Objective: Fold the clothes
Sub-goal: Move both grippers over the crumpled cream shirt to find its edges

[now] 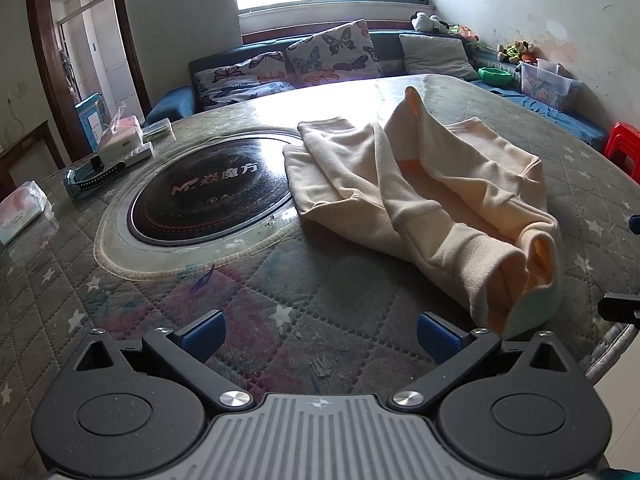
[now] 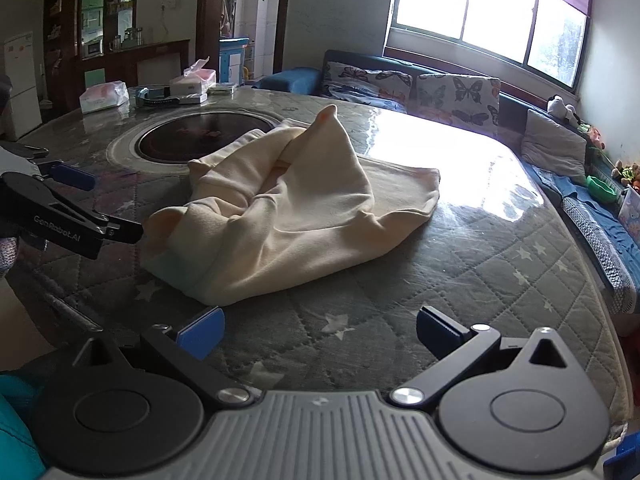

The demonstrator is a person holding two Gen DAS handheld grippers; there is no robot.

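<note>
Both the left tool [image 1: 320,336] and right tool [image 2: 320,332] are released; the crumpled cream fleece garment [image 2: 288,204] lies at twelve o'clock on the quilted grey desk [image 2: 480,264].

Bare quilted surface [image 2: 460,280] lies open along the near edge. The crumpled garment [image 2: 288,208] fills the middle; tissue packs [image 2: 105,96] and boxes [image 2: 192,82] crowd the far left corner.

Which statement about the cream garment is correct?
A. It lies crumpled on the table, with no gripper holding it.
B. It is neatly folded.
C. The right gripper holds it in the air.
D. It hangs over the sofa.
A: the cream garment lies bunched on the table; both grippers are open and empty.
</note>
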